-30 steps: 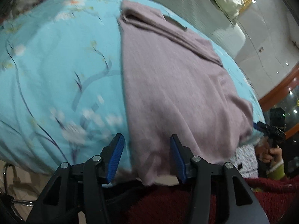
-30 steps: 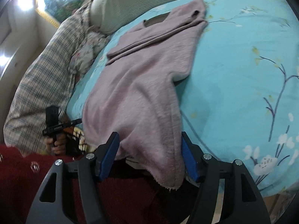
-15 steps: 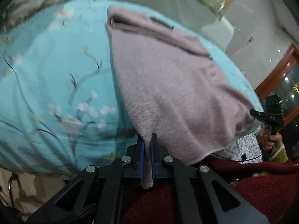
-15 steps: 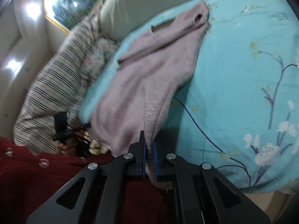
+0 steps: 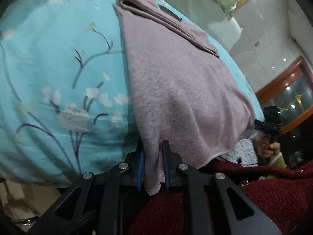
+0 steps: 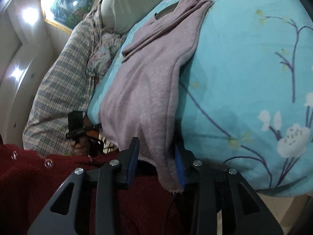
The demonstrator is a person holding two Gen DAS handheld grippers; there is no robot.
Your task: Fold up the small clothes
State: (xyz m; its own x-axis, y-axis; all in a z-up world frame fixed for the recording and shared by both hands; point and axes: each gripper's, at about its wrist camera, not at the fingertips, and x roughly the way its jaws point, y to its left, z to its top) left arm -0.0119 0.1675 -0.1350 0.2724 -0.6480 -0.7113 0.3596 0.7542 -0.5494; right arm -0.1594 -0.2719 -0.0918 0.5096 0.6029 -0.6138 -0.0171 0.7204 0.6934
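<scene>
A mauve knit garment [image 5: 176,82] lies on a light blue floral bedsheet [image 5: 49,68], its sleeves folded across the far end and its near hem hanging over the bed edge. My left gripper [image 5: 153,162] has its blue pads slightly apart around the hem's left corner, the cloth hanging between them. My right gripper [image 6: 156,160] is open wider, with the hem's right corner [image 6: 168,168] draped between its fingers against the right pad. The garment also shows in the right wrist view [image 6: 148,90].
A dark red fleece [image 5: 254,195] lies below both grippers at the bed edge. A plaid pillow [image 6: 64,90] and a beige pillow [image 6: 137,2] sit at the head of the bed. The right gripper shows in the left view [image 5: 272,125].
Both grippers were wide open a second ago, shut on the hem corners half a second ago, and now have parted again, the right more than the left.
</scene>
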